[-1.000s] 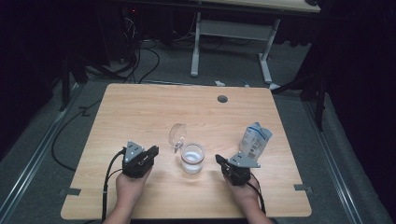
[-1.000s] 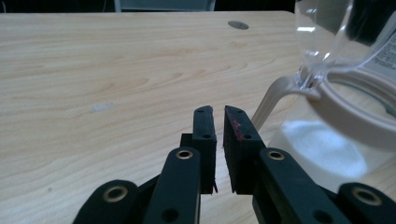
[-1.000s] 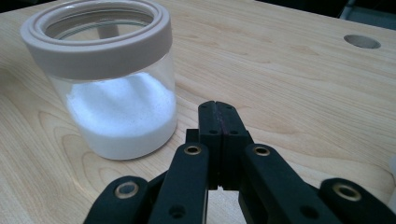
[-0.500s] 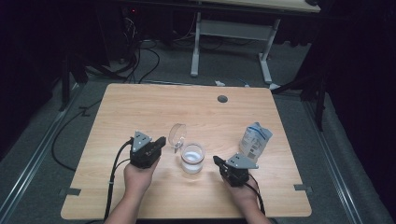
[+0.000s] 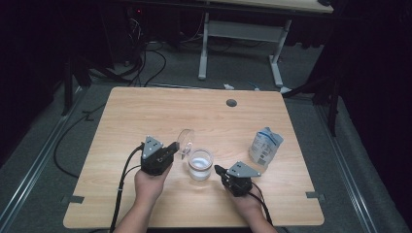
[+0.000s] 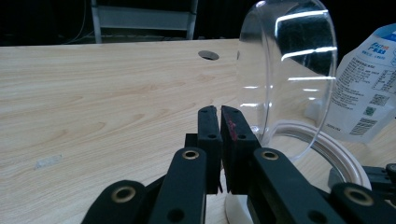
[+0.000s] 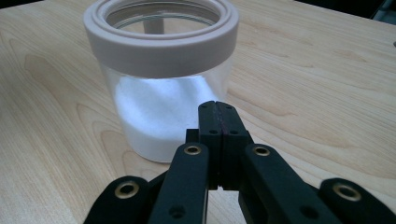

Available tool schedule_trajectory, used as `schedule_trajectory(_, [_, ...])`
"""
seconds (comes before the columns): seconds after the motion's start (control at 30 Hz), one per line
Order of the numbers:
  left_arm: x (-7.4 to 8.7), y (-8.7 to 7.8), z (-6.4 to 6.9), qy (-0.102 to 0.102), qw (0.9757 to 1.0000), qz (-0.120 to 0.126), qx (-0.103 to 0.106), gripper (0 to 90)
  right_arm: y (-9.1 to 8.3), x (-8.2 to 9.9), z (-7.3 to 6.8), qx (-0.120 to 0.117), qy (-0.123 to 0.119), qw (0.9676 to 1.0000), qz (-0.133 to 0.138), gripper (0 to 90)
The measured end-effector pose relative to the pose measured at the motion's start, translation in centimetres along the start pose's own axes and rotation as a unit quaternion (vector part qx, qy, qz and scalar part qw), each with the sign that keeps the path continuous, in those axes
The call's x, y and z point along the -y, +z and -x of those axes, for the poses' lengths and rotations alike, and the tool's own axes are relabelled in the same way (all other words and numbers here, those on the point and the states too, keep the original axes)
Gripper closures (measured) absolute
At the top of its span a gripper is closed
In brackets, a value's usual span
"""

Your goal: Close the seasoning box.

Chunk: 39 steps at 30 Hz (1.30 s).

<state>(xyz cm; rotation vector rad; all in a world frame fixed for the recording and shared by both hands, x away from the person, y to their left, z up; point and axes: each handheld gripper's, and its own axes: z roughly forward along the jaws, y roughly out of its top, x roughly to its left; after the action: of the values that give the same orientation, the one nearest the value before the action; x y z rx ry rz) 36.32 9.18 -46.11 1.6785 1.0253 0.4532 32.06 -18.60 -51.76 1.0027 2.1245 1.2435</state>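
Note:
A clear jar (image 5: 200,164) with a white rim, partly filled with white powder, stands at the table's middle front. Its clear domed lid (image 5: 185,139) is tipped up on edge at the jar's left rim. My left gripper (image 5: 175,147) is shut with nothing between its jaws, its tips just left of the lid. In the left gripper view the shut jaw tips of the left gripper (image 6: 220,117) sit beside the lid (image 6: 285,70) and the jar rim (image 6: 332,149). My right gripper (image 5: 217,169) is shut and empty, close to the jar's right side. The right gripper (image 7: 218,112) points at the jar (image 7: 161,70).
A white and blue pouch (image 5: 265,146) stands to the right of the jar, also seen as the pouch (image 6: 369,88) behind the lid. A round cable hole (image 5: 231,102) lies near the table's far edge. Bare wood (image 5: 126,116) spreads to the left and far side.
My left gripper has moved right and a little away from me, up to the raised lid. The right gripper, jar, lid and pouch have stayed put.

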Motion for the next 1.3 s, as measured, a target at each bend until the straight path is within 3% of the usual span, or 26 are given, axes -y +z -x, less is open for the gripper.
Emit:
schedule_trajectory(0.43, [0.5, 0.2, 1.4, 0.013, 0.9998, -0.005, 0.016, 86.7, 0.2, -0.1, -0.5, -0.003, -0.005, 1.0, 0.001, 89.9])
schedule_trajectory(0.63, [0.9, 0.1, 1.3, 0.017, 0.9997, -0.01, 0.012, 85.8, 0.1, -0.2, -0.5, -0.001, -0.006, 1.0, 0.002, 89.9])
schedule_trajectory(0.77, [1.6, -0.6, 0.2, 0.041, 0.9989, -0.025, -0.006, 84.5, 0.0, -0.2, -0.2, 0.007, 0.001, 1.0, 0.003, 89.9])
schedule_trajectory(0.97, [4.1, -3.9, -3.0, 0.058, 0.9962, -0.041, -0.05, 73.3, 0.0, -0.9, 0.6, 0.021, 0.006, 0.9997, 0.012, 89.9])
schedule_trajectory(1.13, [6.6, -6.8, -5.5, 0.043, 0.9947, -0.045, -0.081, 61.5, 0.2, -1.5, 0.6, 0.028, -0.002, 0.9994, 0.019, 89.9])
schedule_trajectory(1.3, [8.3, -8.2, -6.0, 0.036, 0.994, -0.047, -0.092, 58.3, 0.2, -2.0, 0.2, 0.025, 0.001, 0.9994, 0.026, 89.9])
